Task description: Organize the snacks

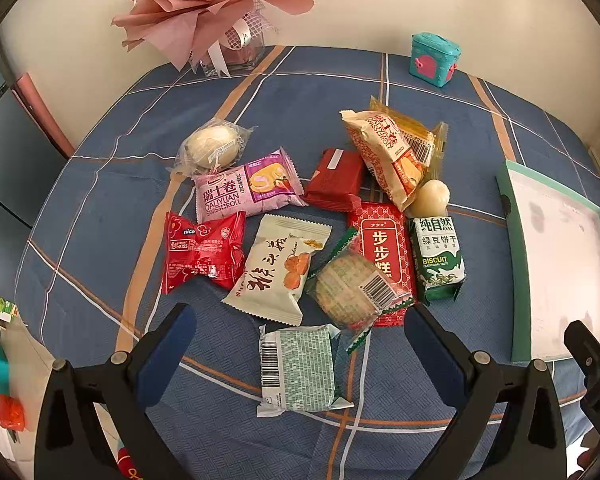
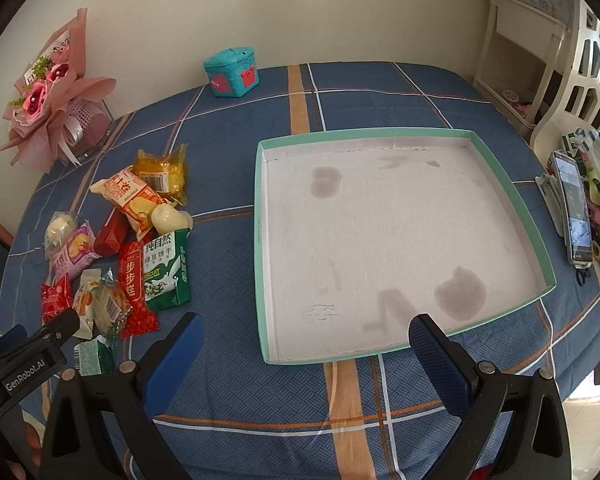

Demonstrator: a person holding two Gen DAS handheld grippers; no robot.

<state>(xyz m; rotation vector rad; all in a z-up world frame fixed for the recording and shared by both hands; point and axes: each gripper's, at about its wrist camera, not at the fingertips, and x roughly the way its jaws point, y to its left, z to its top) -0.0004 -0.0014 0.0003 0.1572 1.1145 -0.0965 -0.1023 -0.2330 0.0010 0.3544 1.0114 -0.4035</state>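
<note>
left tongs (image 1: 300,344) spread, holding nothing; green-white packet (image 1: 300,372) between the fingers; snack pile (image 1: 320,216) at 12 o'clock | right tongs (image 2: 306,354) spread over bare worktop (image 2: 260,396); tray (image 2: 260,240) near edge at 12 o'clock; snacks at 10 o'clock

Table (image 2: 380,92) has a blue plaid cloth (image 1: 100,208). Snack packets (image 1: 312,220) lie on it in a loose cluster, several overlapping; one green-white packet (image 1: 300,372) sits just apart, nearest the camera. Shallow green-rimmed tray (image 2: 260,240) lies right of the cluster, white inside with stains. Teal box (image 2: 232,72) at the far edge. Glass vase with pink bouquet (image 2: 56,112) far left. Phone (image 2: 574,208) on the right edge.
</note>
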